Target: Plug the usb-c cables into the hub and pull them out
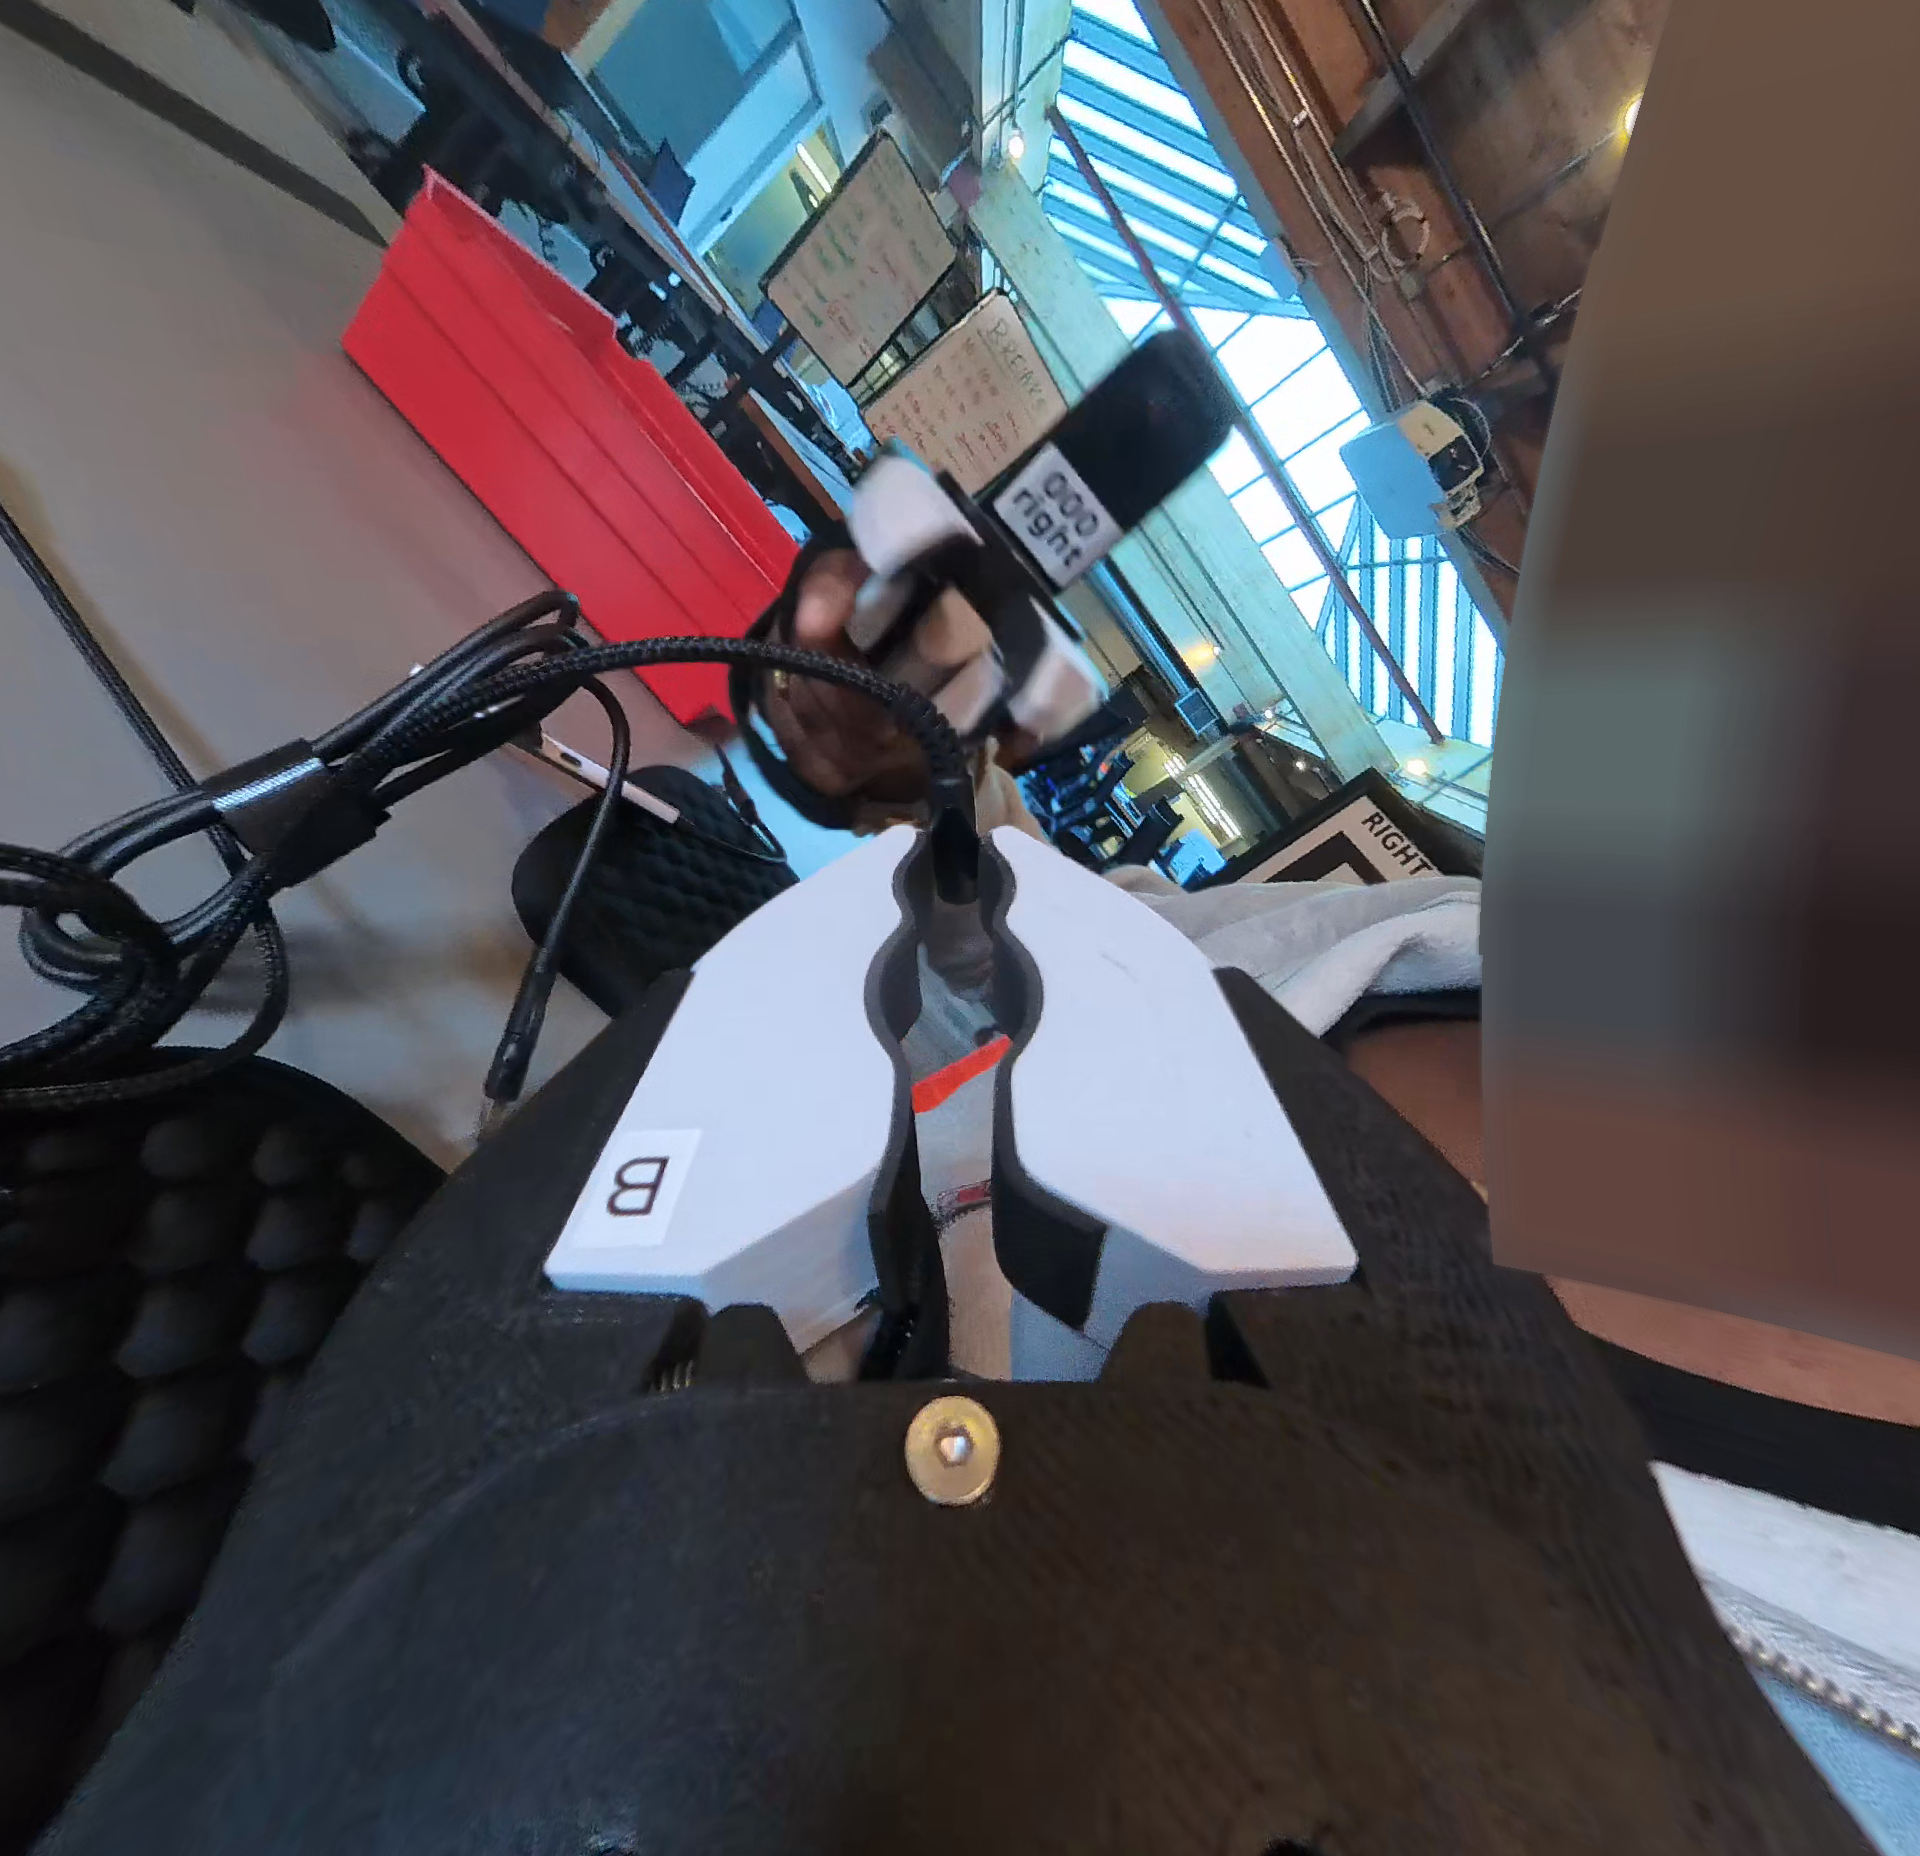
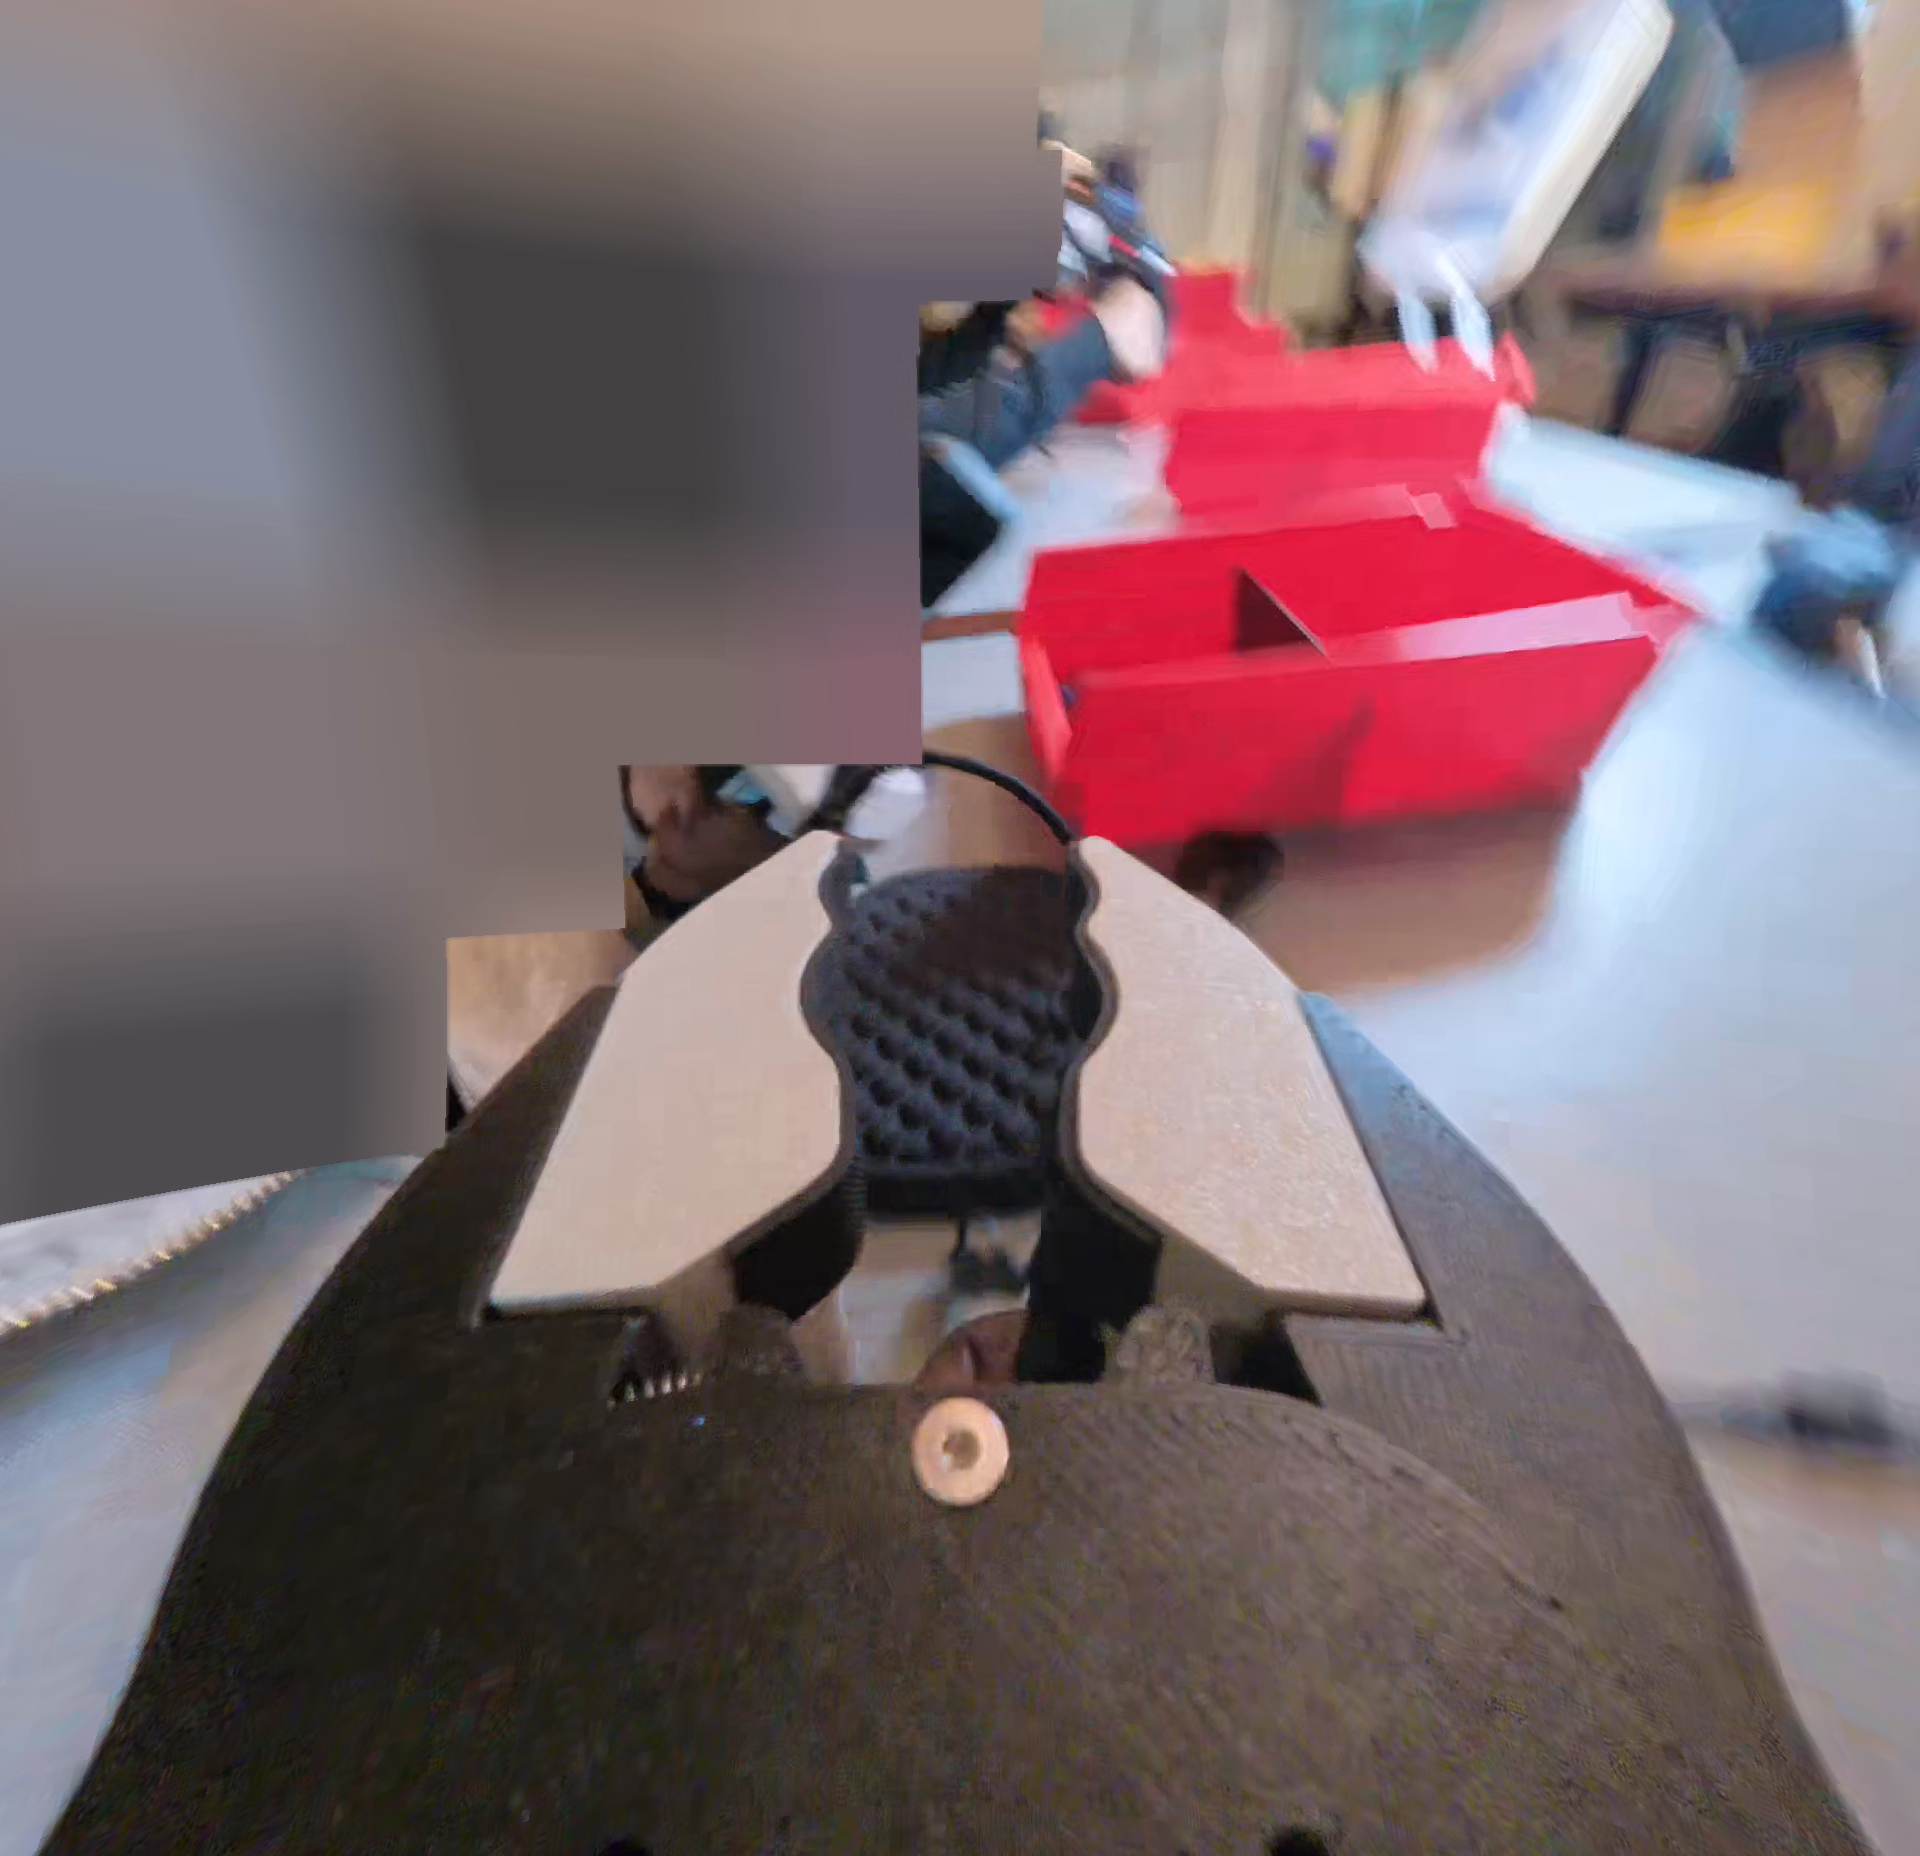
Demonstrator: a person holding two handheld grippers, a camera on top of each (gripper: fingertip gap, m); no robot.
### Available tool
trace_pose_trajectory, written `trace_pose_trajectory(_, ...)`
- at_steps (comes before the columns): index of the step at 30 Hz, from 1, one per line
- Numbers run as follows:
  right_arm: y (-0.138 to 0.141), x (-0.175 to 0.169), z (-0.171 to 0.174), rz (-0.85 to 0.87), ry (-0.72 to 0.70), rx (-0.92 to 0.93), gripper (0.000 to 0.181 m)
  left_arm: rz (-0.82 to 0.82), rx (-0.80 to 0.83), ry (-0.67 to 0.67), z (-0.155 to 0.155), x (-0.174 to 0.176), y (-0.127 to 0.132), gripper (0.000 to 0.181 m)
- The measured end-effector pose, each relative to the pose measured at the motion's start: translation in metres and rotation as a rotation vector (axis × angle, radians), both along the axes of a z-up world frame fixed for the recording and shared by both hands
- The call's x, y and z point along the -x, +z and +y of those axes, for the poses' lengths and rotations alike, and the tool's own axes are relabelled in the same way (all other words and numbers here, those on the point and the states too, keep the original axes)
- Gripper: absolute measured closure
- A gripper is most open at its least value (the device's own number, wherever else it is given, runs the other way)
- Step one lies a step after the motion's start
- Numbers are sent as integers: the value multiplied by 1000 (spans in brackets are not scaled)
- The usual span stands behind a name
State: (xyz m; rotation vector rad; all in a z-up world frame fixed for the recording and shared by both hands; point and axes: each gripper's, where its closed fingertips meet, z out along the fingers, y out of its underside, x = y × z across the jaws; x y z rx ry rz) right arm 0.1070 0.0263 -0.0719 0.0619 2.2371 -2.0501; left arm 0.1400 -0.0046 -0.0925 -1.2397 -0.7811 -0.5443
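Only the left wrist view shows the braided black USB-C cable (image 1: 727,653): the left gripper (image 1: 954,871) has its white fingers pinched nearly together on the cable's plug at centre frame, and the cord arcs away to a bundled coil (image 1: 135,933) at the left edge. Behind it, blurred, hangs the right gripper (image 1: 966,601).

The right wrist view, smeared by motion, shows the right gripper (image 2: 956,861) with fingers spread wide and nothing between them, a black dimpled pad (image 2: 956,1027) lying beyond the gap.

The hub cannot be made out in either view. Red bins (image 2: 1340,663) sit on the pale table (image 2: 1662,1079) at centre right.
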Motion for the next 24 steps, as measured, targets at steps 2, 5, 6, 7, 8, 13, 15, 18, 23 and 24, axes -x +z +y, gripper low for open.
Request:
trace_pose_trajectory(2, -12, 20, 27, -272, -82, -76, 125, 3, -15, 16, -3, 0, -4, 173)
trace_pose_trajectory(5, -40, 35, 64, -522, -227, -125, 114, -6, -28, 61, -7, 5, -11, 173)
trace_pose_trajectory(6, -52, 37, 75, -577, -269, -150, 113, -2, -27, 71, -8, 6, -13, 173)
trace_pose_trajectory(7, -61, 36, 83, -630, -292, -172, 109, 3, -29, 76, -9, 6, -14, 173)
trace_pose_trajectory(8, -68, 35, 92, -675, -300, -185, 108, 8, -33, 72, -9, 5, -14, 173)
trace_pose_trajectory(13, -115, 53, 144, -781, -499, -388, 110, 11, -50, 57, -10, 2, -13, 173)
trace_pose_trajectory(15, -130, 54, 149, -868, -500, -447, 112, 9, -58, 49, -10, 1, -13, 173)
trace_pose_trajectory(18, -150, 56, 149, -955, -468, -531, 111, 3, -76, 27, -6, -1, -12, 173)
trace_pose_trajectory(23, -161, 64, 141, -1039, -423, -581, 135, 8, -68, -1, -1, -6, -14, 173)
trace_pose_trajectory(24, -164, 64, 139, -1047, -413, -596, 143, 7, -71, -1, -2, -6, -14, 173)
